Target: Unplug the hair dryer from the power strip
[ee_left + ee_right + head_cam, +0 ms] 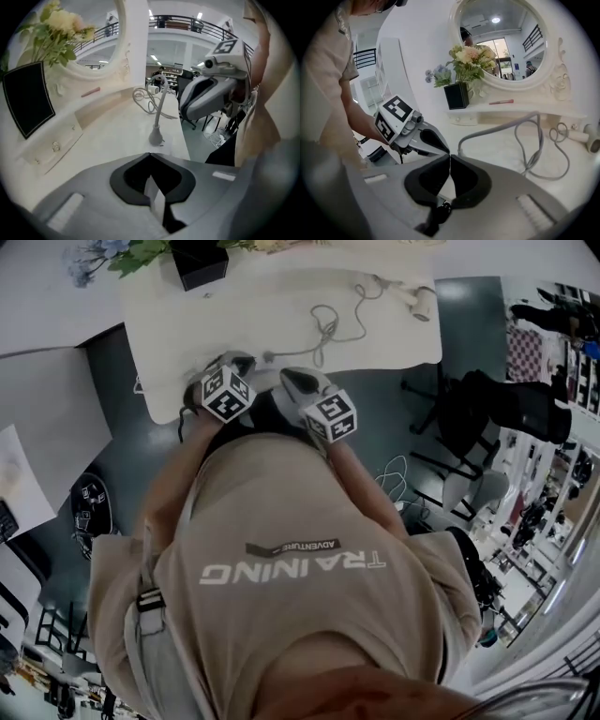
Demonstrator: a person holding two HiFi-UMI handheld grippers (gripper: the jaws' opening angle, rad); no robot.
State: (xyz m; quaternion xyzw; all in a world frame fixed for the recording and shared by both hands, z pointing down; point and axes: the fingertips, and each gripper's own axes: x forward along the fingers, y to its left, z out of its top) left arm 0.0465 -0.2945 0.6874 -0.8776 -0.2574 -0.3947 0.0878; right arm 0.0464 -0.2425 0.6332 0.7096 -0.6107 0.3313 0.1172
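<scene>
The grey plug (pixel 156 137) stands upright near the vanity table's front edge, on a flat white patch that may be the power strip (pixel 165 146). Its grey cord (pixel 328 326) loops back across the table to the white hair dryer (pixel 424 304) at the far right. My left gripper (pixel 150 154) is shut with nothing in it, just short of the plug. My right gripper (pixel 450 156) is also shut and empty, and it hovers beside the left gripper (pixel 415 136). In the head view both grippers, left (pixel 242 362) and right (pixel 289 376), sit at the table's front edge.
A black vase (pixel 456 95) with flowers and an oval mirror (pixel 506 44) stand at the back of the table (pixel 187 324). A pink stick (pixel 501 101) lies on the shelf. My own body fills the lower head view. Chairs and cables (pixel 398 474) are on the floor at right.
</scene>
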